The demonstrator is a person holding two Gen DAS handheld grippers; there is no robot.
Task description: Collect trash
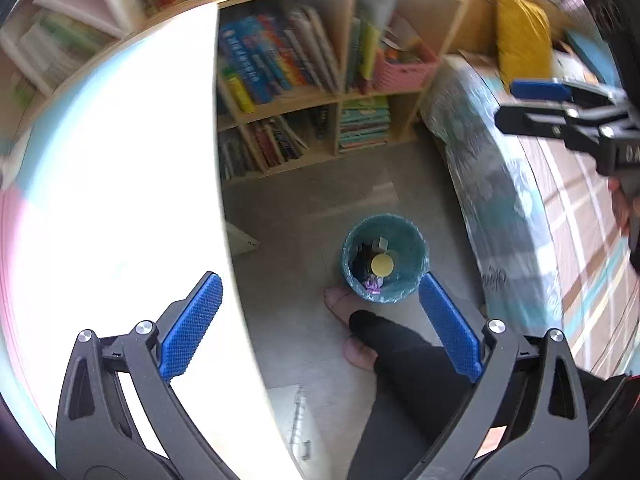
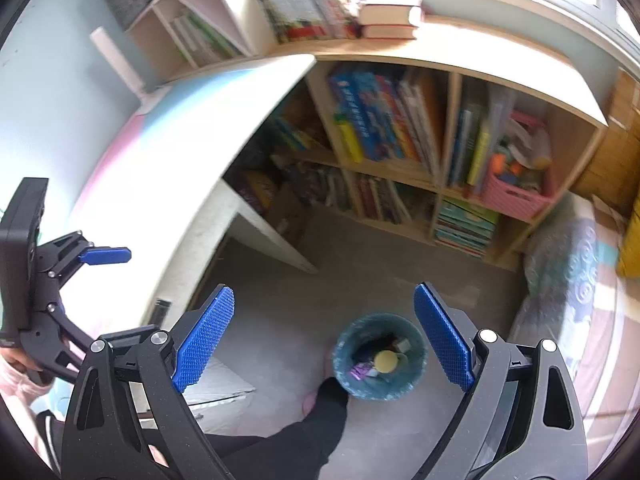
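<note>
Two tools show, one per hand, and both stand with fingers wide apart and nothing between them. The left tool hangs above the edge of a white worktop, its left pad over the top and its right pad over the floor. The right tool is held over the floor, with the bin below and between its pads. Each tool also shows in the other's view — the right one at the far right edge of the left view, the left one at the left edge of the right view.

One bin stands on the floor, lined with a teal bag, near the bed on its right and well apart from the bookcase beyond it. Trash lies inside: one round yellow lid, one purple wrapper, and some dark and pale scraps too small to count. The person's foot — one in clear view, toes bare — rests just beside the bin's near left rim, with a black trouser leg running back from it.

The bookcase has four open compartments visible, packed with books; one pink crate sits in the upper right one. One yellow cushion leans at the bed's far end.
</note>
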